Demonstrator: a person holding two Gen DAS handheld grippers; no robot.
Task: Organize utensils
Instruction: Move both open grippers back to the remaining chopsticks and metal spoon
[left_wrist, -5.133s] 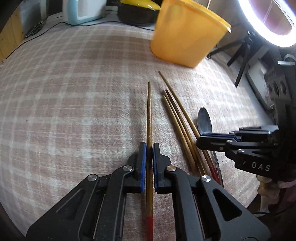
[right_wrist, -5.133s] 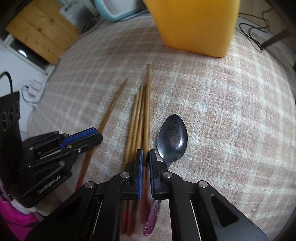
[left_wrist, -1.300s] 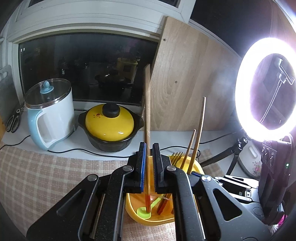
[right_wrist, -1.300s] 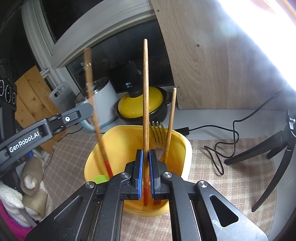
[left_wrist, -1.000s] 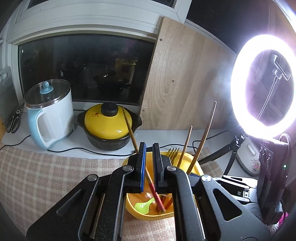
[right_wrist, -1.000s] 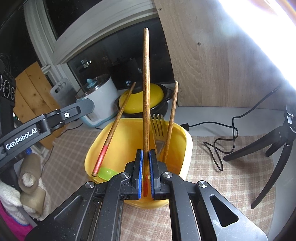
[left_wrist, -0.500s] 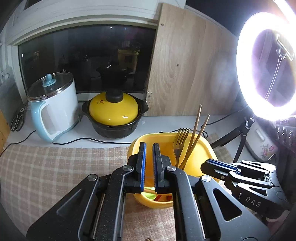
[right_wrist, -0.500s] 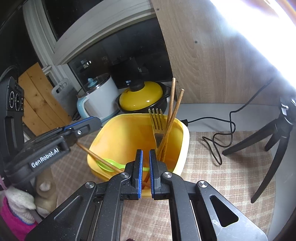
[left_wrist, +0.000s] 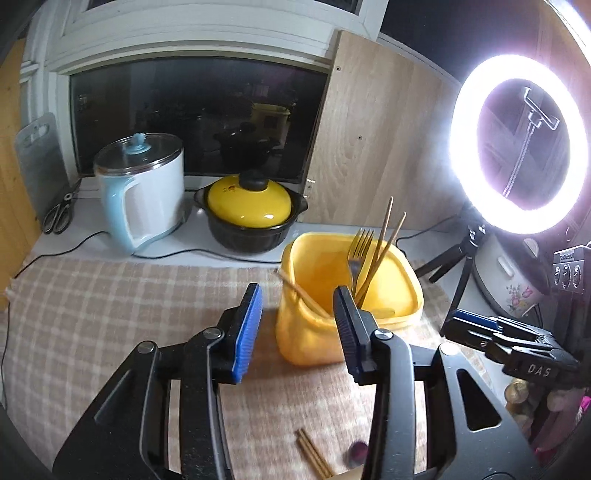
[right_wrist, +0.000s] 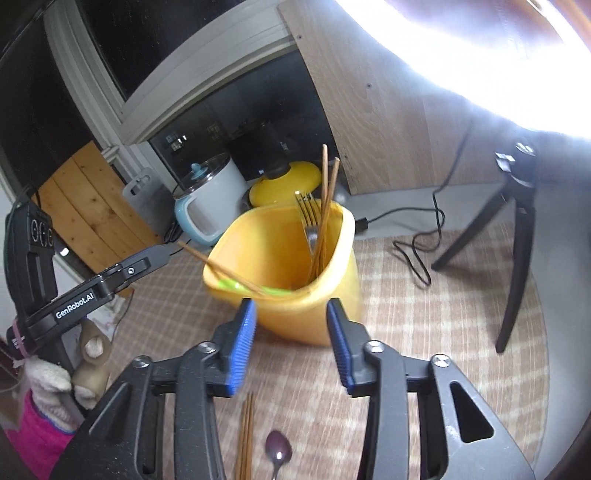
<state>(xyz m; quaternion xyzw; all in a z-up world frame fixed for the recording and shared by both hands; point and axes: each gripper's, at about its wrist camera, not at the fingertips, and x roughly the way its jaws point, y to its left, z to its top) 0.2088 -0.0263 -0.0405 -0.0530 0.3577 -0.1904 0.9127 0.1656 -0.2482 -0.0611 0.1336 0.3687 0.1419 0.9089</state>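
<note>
A yellow tub (left_wrist: 314, 339) (right_wrist: 325, 317) stands on the checked cloth. It holds a fork (left_wrist: 358, 247) (right_wrist: 308, 214), two upright chopsticks (left_wrist: 384, 236) (right_wrist: 327, 192), a chopstick leaning on its left rim (left_wrist: 299, 291) (right_wrist: 218, 267) and a green spoon (right_wrist: 236, 285). My left gripper (left_wrist: 297, 332) is open and empty, in front of the tub. My right gripper (right_wrist: 288, 345) is open and empty, also in front of the tub. On the cloth below lie more chopsticks (left_wrist: 314, 452) (right_wrist: 245, 439) and a dark spoon (right_wrist: 277, 450).
A white kettle (left_wrist: 140, 188), a yellow-lidded black pot (left_wrist: 251, 218) and scissors (left_wrist: 57, 216) stand on the sill behind. A ring light (left_wrist: 517, 144) on a tripod (right_wrist: 513, 236) stands at the right, with a cable (right_wrist: 417, 236) across the cloth.
Both grippers have let their chopsticks drop into the tub, opened wide and pulled back from it. The views have tilted down toward the cloth.
</note>
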